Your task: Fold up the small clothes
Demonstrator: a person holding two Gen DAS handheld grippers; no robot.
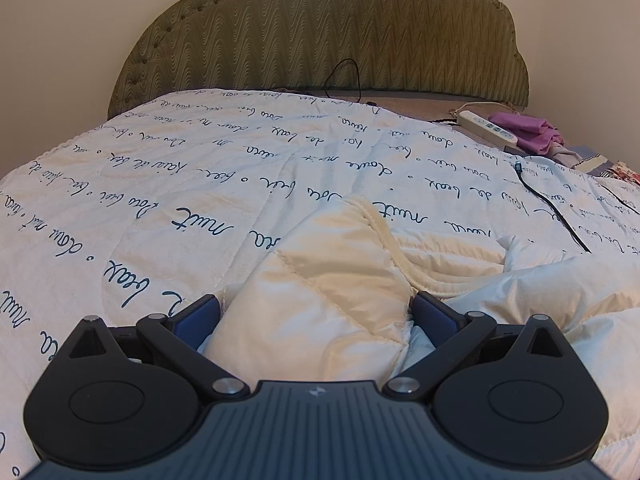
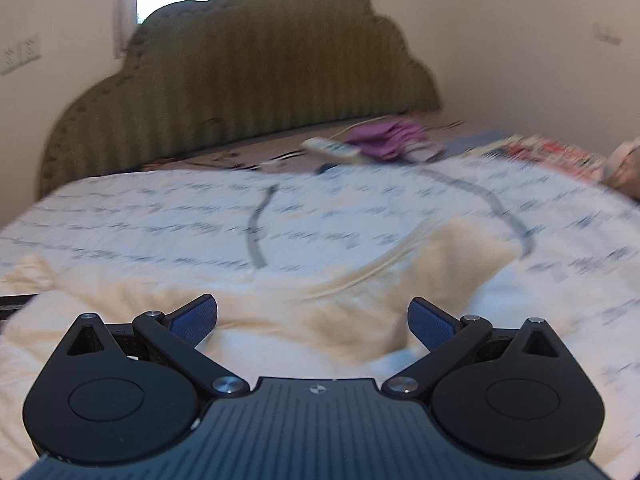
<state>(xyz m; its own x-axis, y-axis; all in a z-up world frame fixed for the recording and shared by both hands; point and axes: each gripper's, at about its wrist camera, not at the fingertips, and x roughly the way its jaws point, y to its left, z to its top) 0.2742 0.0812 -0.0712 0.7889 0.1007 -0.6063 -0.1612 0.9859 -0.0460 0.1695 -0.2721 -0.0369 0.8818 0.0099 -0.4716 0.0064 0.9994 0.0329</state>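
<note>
- The left hand-held gripper (image 1: 316, 316) sits low over the bed, its blue-padded fingers (image 1: 198, 316) spread wide, one on each side of a raised fold of the cream quilted garment (image 1: 320, 300); I cannot tell whether the pads touch the cloth.
- That garment lies rumpled on the white quilt (image 1: 200, 184) with dark handwriting printed across it, a ribbed edge running along the fold.
- The right hand-held gripper (image 2: 312, 322) hangs just above another part of the same pale garment (image 2: 280, 312), its fingers also spread and holding nothing; this view is smeared with blur.
- A black cable (image 1: 552, 208) trails across the quilt to the right.
- Near the green padded headboard (image 1: 320, 32) lie a white power strip (image 1: 486, 126) and a bundle of purple cloth (image 1: 524, 130), just beside each other.
</note>
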